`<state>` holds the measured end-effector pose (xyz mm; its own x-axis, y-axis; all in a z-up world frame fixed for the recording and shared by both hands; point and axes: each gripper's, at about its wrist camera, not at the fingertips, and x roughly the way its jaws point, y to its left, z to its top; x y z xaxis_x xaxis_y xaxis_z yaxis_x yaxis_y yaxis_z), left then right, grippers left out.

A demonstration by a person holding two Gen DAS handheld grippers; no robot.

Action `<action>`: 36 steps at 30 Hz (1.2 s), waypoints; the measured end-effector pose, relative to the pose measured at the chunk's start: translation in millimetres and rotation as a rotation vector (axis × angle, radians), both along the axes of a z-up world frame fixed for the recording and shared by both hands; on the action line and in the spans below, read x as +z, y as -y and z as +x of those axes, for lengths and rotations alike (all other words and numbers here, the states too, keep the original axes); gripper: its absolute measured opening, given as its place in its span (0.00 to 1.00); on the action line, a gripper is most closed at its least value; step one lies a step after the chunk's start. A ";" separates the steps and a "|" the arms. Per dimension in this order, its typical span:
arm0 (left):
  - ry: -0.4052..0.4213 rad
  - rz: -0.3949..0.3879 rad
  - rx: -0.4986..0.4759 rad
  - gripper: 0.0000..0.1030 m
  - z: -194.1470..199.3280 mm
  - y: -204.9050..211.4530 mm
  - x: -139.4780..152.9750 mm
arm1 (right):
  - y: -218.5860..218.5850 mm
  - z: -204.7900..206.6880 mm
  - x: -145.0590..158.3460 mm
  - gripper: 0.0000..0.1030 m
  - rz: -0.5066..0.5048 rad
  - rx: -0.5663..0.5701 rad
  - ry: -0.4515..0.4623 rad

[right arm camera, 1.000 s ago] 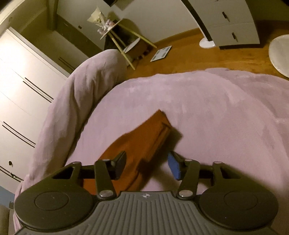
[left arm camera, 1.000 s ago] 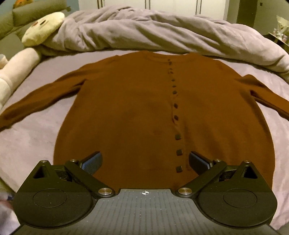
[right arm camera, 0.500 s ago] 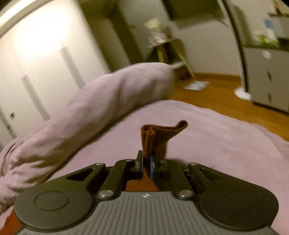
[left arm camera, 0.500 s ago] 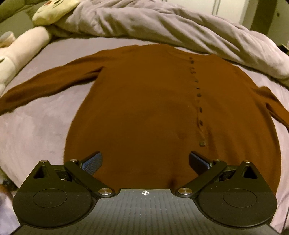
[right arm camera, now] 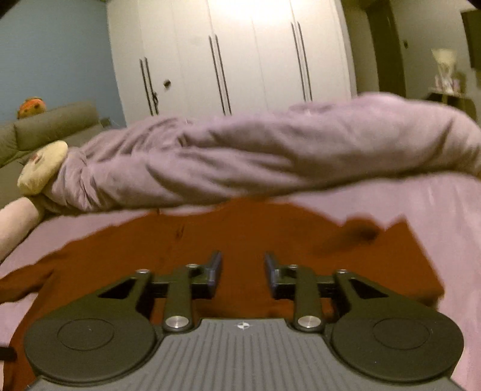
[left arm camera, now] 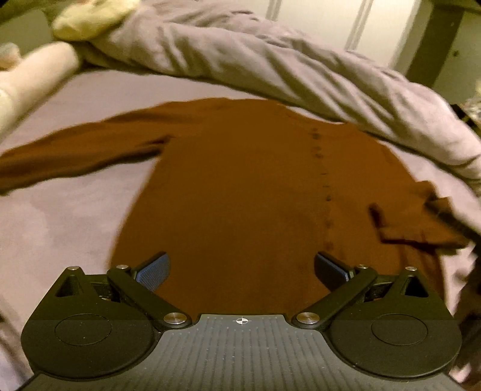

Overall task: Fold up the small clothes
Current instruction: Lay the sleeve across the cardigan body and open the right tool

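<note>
In the left wrist view, a pale plush toy [left arm camera: 90, 18] lies at the far left by a cream bolster [left arm camera: 33, 75], both at the head of the bed [left arm camera: 60, 216]. The brown cardigan [left arm camera: 240, 186] lies flat on the lilac sheet with its button row running down the front. Its left sleeve [left arm camera: 75, 153] stretches out across the sheet toward the left edge. The left gripper [left arm camera: 240, 270] hovers over the cardigan's hem with its jaws spread wide and nothing between them. Behind the cardigan a rumpled lilac duvet [left arm camera: 270, 60] runs across the bed. At the right, the other sleeve [left arm camera: 421, 222] lies folded back onto the body of the cardigan, its cuff pointing inward.

In the right wrist view, the plush toy [right arm camera: 42, 168] and a grey sofa [right arm camera: 51, 126] sit at the left, the duvet [right arm camera: 270, 156] crosses the middle, and white wardrobe doors [right arm camera: 240, 60] stand behind. The right gripper [right arm camera: 243, 273] is above the cardigan [right arm camera: 150, 246]; its jaws have just been opening and now stand partly apart with no cloth between them. The folded sleeve [right arm camera: 405, 258] lies just to its right, released
</note>
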<state>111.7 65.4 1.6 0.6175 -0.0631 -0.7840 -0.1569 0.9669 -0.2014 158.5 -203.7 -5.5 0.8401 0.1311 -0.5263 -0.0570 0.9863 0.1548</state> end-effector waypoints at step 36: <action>-0.108 -0.300 -0.267 0.16 153.1 136.3 -73.3 | 88.3 -49.7 -49.7 0.30 -0.288 -0.434 -0.118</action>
